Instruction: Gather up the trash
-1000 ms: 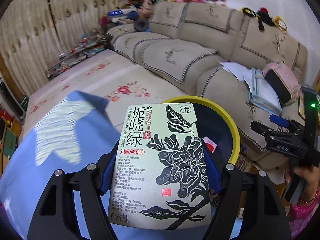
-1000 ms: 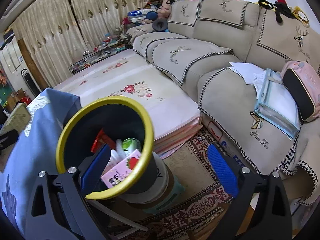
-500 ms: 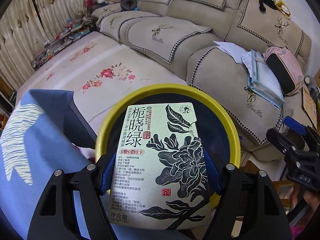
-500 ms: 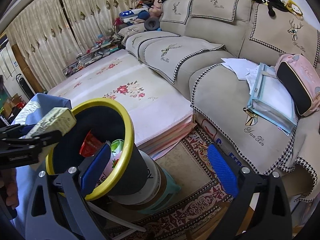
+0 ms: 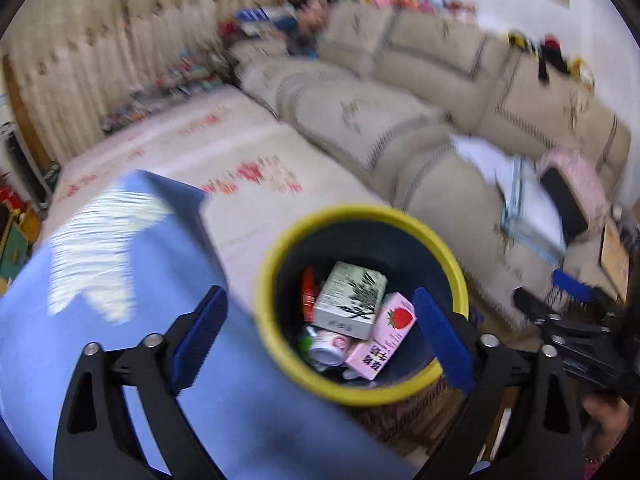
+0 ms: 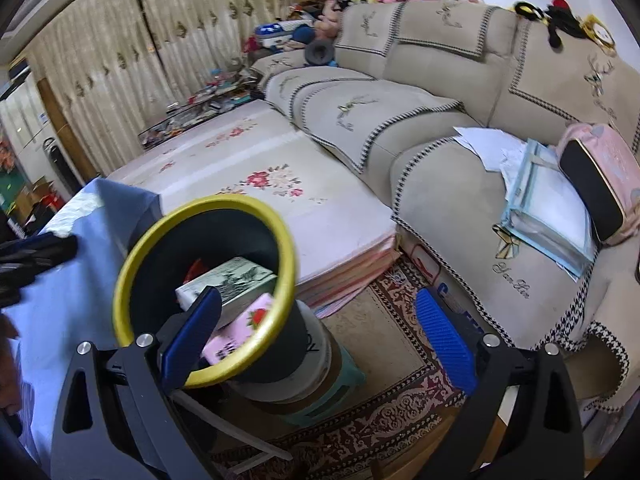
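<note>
- With my left claw (image 5: 318,330) spread wide and nothing between its blue pads (image 5: 200,330), I judge the drop step done for this piece: the tea carton (image 5: 350,300) lies inside the bin (image 5: 362,394), not in my grip.
- My right claw (image 6: 316,334) is just as wide open and holds nothing; its left pad sits in front of the bin's yellow rim, and I cannot tell whether it touches.
- Inside the bin, the tea carton rests tilted on top of the other trash, leaning on a pink strawberry carton (image 5: 382,338), with a small can (image 5: 326,346) beside it and a red wrapper (image 5: 308,294) against the wall.
- The bin stands on a white bucket (image 6: 300,364), just beside the blue cloth (image 5: 120,280) to my left.
- Next, I think, comes finding more trash. That calls for swinging a claw off the bin and looking about, since no loose trash shows on the cloth within these views.
- The left view is smeared, so small scraps there could escape me.
- Beyond lies the floral mat (image 6: 260,168), then the rug (image 6: 392,412).
- Farthest, the sofa (image 6: 420,100) carries papers (image 6: 490,146), a folder (image 6: 548,208) and a pink bag (image 6: 600,184); I take those for belongings, not trash.
</note>
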A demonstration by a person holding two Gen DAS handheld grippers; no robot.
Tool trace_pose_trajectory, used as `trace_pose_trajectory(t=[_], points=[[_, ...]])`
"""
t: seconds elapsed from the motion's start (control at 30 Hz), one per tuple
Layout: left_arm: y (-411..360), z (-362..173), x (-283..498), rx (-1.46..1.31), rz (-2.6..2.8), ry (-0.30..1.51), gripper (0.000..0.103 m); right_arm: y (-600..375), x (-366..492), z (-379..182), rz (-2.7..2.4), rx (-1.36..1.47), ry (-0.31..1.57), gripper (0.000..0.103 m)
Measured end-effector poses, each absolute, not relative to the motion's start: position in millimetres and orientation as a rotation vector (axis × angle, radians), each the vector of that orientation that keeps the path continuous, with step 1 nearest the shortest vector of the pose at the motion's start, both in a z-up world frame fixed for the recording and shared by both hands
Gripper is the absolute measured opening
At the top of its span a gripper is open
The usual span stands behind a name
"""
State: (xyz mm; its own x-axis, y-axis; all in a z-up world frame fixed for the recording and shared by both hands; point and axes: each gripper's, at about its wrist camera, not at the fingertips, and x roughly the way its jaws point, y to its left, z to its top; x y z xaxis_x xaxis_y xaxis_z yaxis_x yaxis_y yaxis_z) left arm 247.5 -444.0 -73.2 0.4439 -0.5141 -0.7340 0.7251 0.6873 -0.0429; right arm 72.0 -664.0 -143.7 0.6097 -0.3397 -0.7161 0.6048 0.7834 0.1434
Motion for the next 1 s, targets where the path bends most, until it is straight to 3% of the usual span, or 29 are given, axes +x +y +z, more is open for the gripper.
trace_pose_trajectory(t=[0.23,0.57,1.0], points=[[-286.8,-15.9,183.8,0.174,-0.554,0.559,0.098,-606.0,67.7,-115.3,-0.445,0.309,0.703,0.094],[-104.8,6.2,88.7,0.016,-0.214,0.487,0.098,-498.8,50.6,-67.0,-0.238,0.143,0.632,0.096],[-37.6,7.3,23.8,0.017,-0.089,0.451,0.098,-440.4,29.0,-36.8,-0.146,0.064,0.583,0.096]])
